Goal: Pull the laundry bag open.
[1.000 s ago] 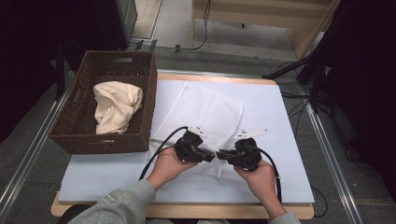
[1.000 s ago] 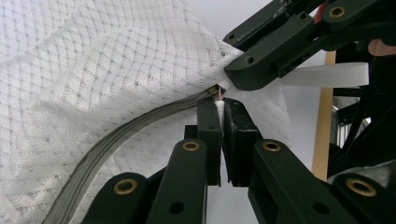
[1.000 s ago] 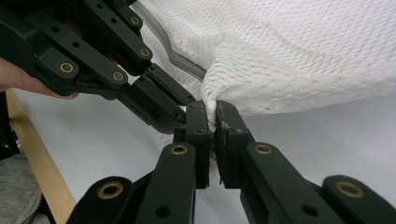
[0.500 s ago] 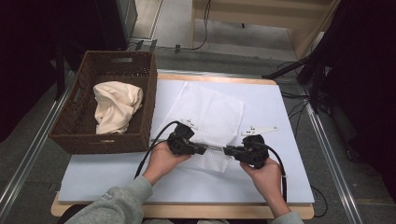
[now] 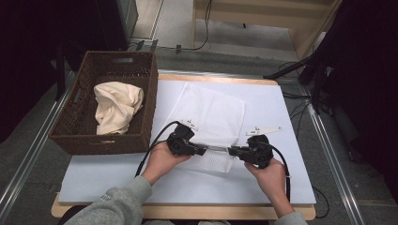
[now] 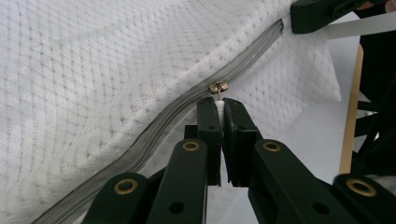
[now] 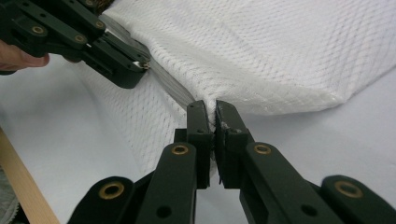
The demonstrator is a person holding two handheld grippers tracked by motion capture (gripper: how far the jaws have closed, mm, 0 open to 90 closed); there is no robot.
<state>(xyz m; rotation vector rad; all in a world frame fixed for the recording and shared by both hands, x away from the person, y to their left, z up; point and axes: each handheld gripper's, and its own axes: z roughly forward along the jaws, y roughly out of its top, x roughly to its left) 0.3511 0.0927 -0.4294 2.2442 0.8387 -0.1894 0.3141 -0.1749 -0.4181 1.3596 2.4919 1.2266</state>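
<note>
Left gripper view: white mesh bag (image 6: 93,70), grey zipper (image 6: 154,121); both grippers pinching it.

A white mesh laundry bag (image 5: 209,119) is lying mid-frame on the pale blue table mat (image 5: 117,176), with a brown wicker basket (image 5: 141,101) sitting at its left, in the frame's upper left. A crumpled cream cloth (image 5: 116,107) is resting inside that basket. The left gripper (image 5: 202,150) and right gripper (image 5: 231,150) are meeting at the bag's lower edge, below centre.

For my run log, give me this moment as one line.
left gripper: shut on zipper pull | right gripper: shut on mesh bag edge | basket: cream cloth inside
</note>
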